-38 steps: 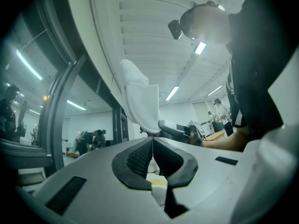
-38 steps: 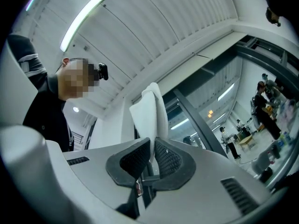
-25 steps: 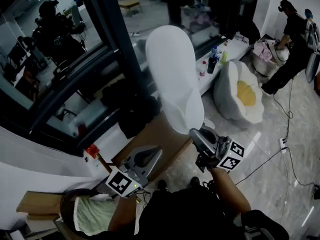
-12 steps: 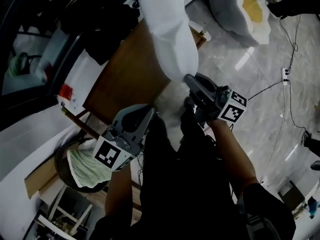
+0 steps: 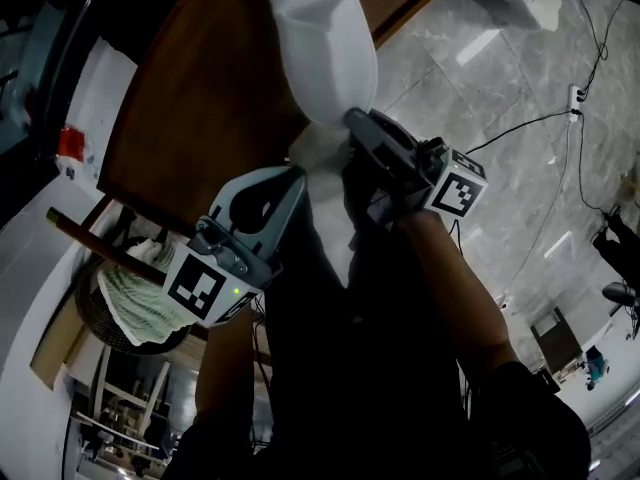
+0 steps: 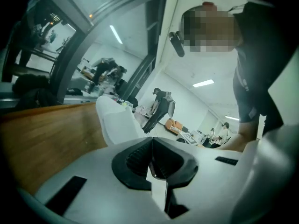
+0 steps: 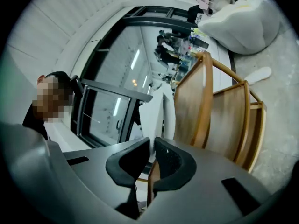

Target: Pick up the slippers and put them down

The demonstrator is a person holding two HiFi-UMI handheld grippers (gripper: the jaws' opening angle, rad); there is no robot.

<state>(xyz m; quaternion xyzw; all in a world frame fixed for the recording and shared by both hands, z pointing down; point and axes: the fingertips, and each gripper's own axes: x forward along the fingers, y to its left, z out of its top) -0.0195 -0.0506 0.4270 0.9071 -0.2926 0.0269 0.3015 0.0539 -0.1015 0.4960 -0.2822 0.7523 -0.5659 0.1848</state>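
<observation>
— Floor and surroundings?
— Marble floor (image 5: 470, 78), pale, grey-veined, with a black cable (image 5: 520, 123) across it. Wooden table (image 5: 200, 98), brown top. Basket (image 5: 82, 303) beside the table, green cloth (image 5: 135, 303) inside.
— Task item?
— Slipper (image 5: 320, 38), white, long, soft. Off the floor, standing up from the right gripper. In the head view it shows across the table's edge.
— Right gripper (image 5: 352, 128)?
— Jaws pinched on the slipper's lower end. Its own view shows the pads nearly met, with the white strip rising from between them.
— Left gripper (image 5: 297, 176)?
— Jaws together, nothing between the pads. Tip just beside the slipper's lower end; touching or not, cannot tell. Its own view has the slipper upright beyond the jaws and the table to the left.
— One slipper or two?
— Only one white shape can be made out. Single slipper or a pair pressed together, cannot tell.
— Holder?
— Person in dark clothes, a forearm behind each gripper.
</observation>
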